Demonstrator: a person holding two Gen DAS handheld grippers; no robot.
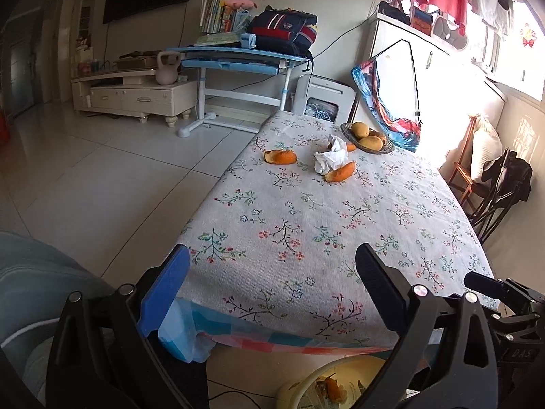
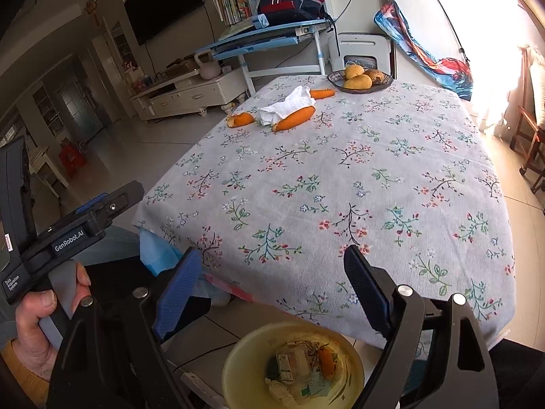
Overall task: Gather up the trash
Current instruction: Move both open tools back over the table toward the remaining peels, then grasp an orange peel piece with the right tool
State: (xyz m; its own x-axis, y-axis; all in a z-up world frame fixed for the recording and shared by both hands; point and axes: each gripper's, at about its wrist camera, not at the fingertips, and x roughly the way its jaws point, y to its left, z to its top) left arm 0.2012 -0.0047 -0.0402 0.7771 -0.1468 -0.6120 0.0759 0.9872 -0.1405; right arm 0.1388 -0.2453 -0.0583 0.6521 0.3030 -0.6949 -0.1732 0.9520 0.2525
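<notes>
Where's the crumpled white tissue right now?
In both wrist views the crumpled white tissue lies at the floral tablecloth's far end, between orange peel pieces, near the dark fruit bowl.

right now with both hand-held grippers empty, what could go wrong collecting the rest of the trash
The crumpled tissue lies against the orange peel, so a grab may take only one or drag both across the tablecloth. Another peel sits close to the fruit bowl, which a wide grab might knock. The yellow bin is below the table edge, so a drop could miss.

Left tool empty, wide apart, floral table, orange peels, crumpled tissue, fruit bowl
</notes>
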